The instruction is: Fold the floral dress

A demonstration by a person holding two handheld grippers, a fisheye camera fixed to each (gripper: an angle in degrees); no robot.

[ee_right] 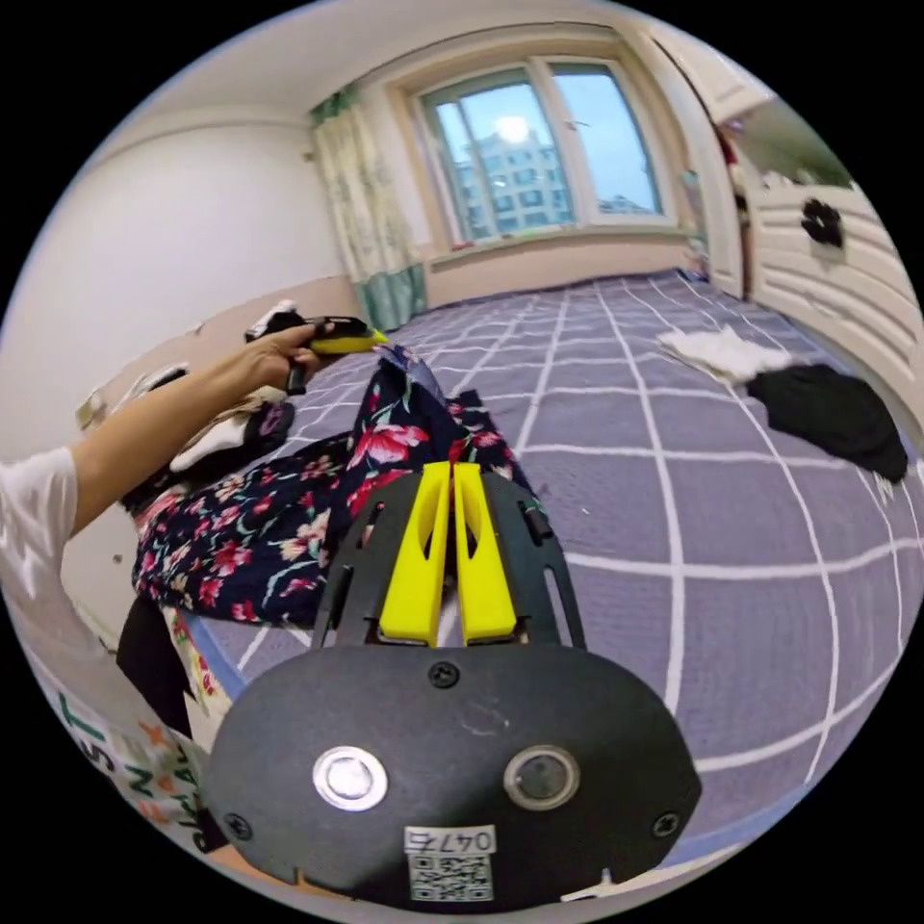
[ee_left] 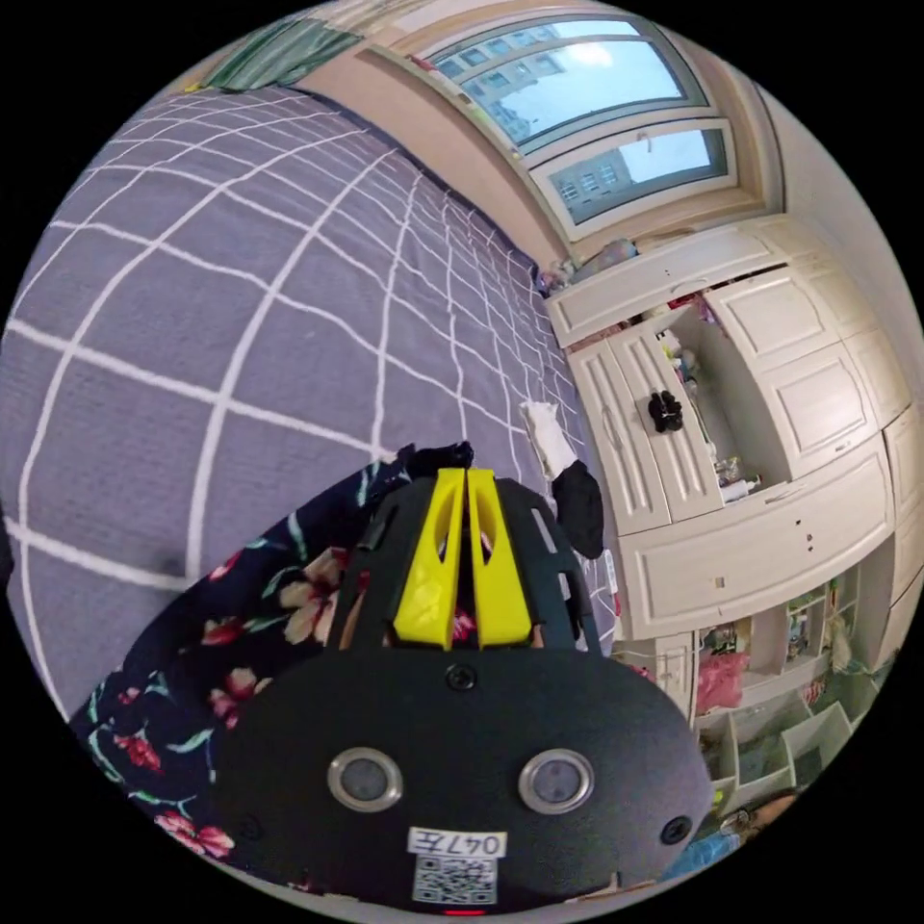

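Left gripper (ee_left: 467,474): jaws pressing together on a dark edge of the floral dress (ee_left: 202,674), cloth trailing back beneath them. Right gripper (ee_right: 452,467): jaws sitting narrow, tips meeting at the dress fabric (ee_right: 250,539); a grip cannot be confirmed. The dress is lying bunched on the checked bed (ee_right: 674,500), lifted toward the left gripper (ee_right: 348,339). A white garment (ee_right: 722,351) and a black garment (ee_right: 833,409) are lying well beyond the jaws.

dress (ee_left: 192,693) partly behind claw, hem cut off
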